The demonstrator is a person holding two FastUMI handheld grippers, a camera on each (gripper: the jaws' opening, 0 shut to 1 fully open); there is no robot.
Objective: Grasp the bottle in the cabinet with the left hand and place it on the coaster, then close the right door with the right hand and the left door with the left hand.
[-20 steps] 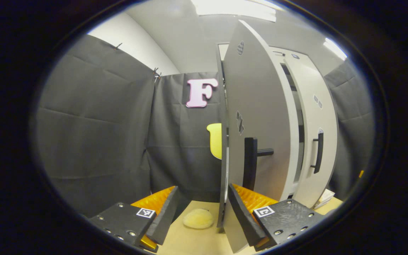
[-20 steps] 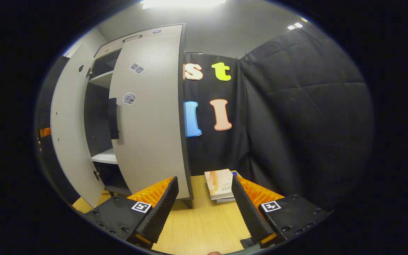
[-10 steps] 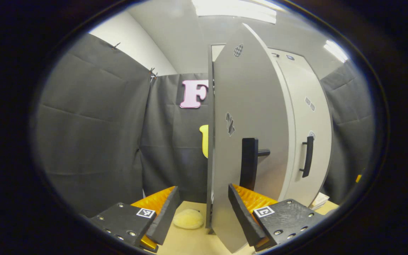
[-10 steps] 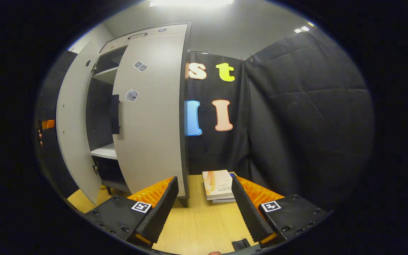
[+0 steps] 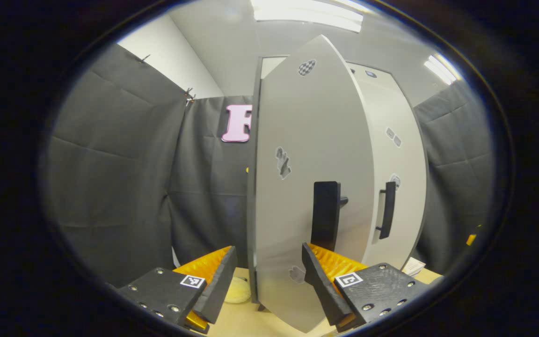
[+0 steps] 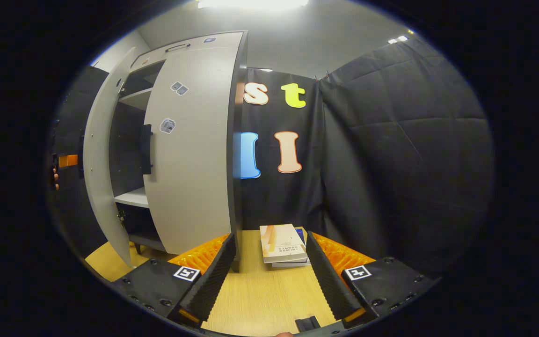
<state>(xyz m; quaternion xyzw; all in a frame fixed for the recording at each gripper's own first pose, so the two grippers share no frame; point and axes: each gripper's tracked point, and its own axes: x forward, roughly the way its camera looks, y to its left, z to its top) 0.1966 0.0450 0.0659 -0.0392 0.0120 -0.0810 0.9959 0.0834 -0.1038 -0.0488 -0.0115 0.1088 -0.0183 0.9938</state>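
Between the spread fingers of the left gripper (image 5: 265, 285), the left door (image 5: 307, 187) stands edge-on and partly open.

Straight ahead of that released gripper, the door's outer face runs past the inside of its right finger; whether they touch is unclear. Its dark handle (image 5: 325, 215) rises just beyond that finger. Farther right, the right door (image 5: 403, 154) sits nearly flush with the cabinet. By the left finger, a pale yellow coaster (image 5: 237, 290) lies on the table (image 5: 246, 323). The right gripper (image 6: 267, 281), also released, hovers over the table with books (image 6: 282, 243) ahead between its fingers and the cabinet (image 6: 190, 154) to its left.
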